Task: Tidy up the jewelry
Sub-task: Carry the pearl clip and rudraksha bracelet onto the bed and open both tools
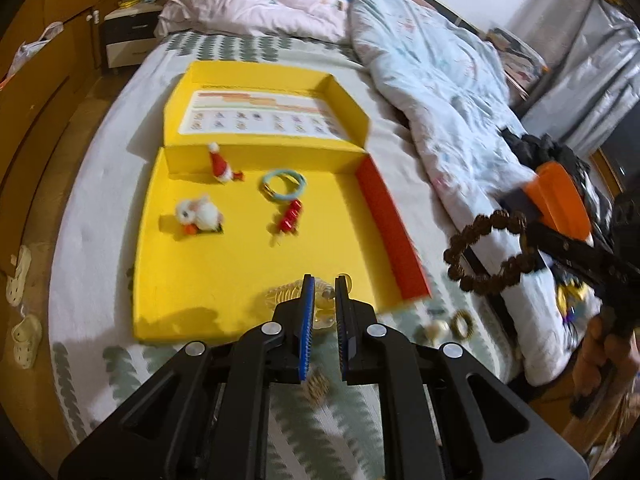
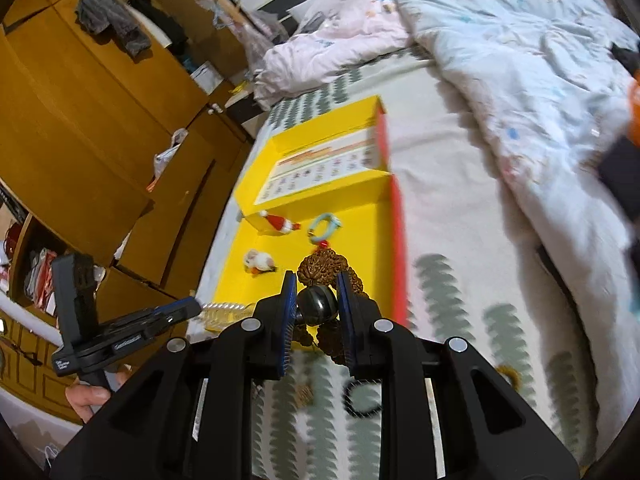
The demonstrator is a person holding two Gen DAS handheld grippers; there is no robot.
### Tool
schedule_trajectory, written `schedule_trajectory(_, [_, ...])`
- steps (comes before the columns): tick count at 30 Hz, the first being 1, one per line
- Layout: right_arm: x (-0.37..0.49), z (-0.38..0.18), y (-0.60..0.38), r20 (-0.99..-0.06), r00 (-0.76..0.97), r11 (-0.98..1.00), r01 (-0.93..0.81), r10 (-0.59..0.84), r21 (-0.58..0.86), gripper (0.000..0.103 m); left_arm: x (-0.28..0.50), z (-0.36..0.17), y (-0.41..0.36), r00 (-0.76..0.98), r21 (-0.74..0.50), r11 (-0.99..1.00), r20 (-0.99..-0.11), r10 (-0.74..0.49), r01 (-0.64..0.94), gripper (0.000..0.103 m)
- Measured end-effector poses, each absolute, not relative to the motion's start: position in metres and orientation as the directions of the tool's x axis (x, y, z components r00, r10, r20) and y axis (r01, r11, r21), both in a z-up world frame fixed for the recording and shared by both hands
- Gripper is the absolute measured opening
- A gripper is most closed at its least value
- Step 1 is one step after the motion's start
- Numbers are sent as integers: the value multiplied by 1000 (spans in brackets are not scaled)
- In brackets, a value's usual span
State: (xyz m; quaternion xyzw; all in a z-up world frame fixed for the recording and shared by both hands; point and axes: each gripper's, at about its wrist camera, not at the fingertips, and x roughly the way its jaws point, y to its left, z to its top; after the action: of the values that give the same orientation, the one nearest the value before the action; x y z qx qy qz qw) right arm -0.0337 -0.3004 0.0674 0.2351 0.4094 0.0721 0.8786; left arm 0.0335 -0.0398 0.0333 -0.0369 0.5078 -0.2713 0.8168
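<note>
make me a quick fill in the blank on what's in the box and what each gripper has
The right gripper holds a brown ____ bracelet.
The box floor is ____.
The blue ring lies ____ the box.
The left gripper grips a clear ____ band.

Missing words: beaded; yellow; inside; coiled

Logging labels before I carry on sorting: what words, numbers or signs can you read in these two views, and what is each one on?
None can be read for certain.
Printed sheet inside the yellow box lid: orange heading bars and rows of small pictures, all too blurred to read.
Left tongs, seen from the right wrist view: two small white labels on the black body, too small and blurred to quote.
Right tongs, holding the brown bead bracelet: no markings visible.
</note>
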Motion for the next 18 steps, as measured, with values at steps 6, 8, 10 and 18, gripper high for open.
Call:
schedule_trajectory(6, [-94, 63, -337, -702, 665, 877, 147, 255, 458, 21, -16, 23, -48, 268, -345, 809, -819, -507, 476, 10])
schedule_trajectory(8, [-110, 60, -347, -709, 664, 875, 171, 237, 452, 21, -29, 19, -49, 248, -349, 799, -822, -512, 490, 10])
schedule_trajectory(10, [-127, 55, -359, -717, 663, 870, 204, 213, 448, 21, -43, 12, -49, 224, -356, 788, -826, -516, 502, 10])
schedule_trajectory(18, [-169, 20, -403, -779, 617, 846, 354, 108, 398, 21, -83, -14, -39, 169, -357, 768, -844, -509, 531, 10])
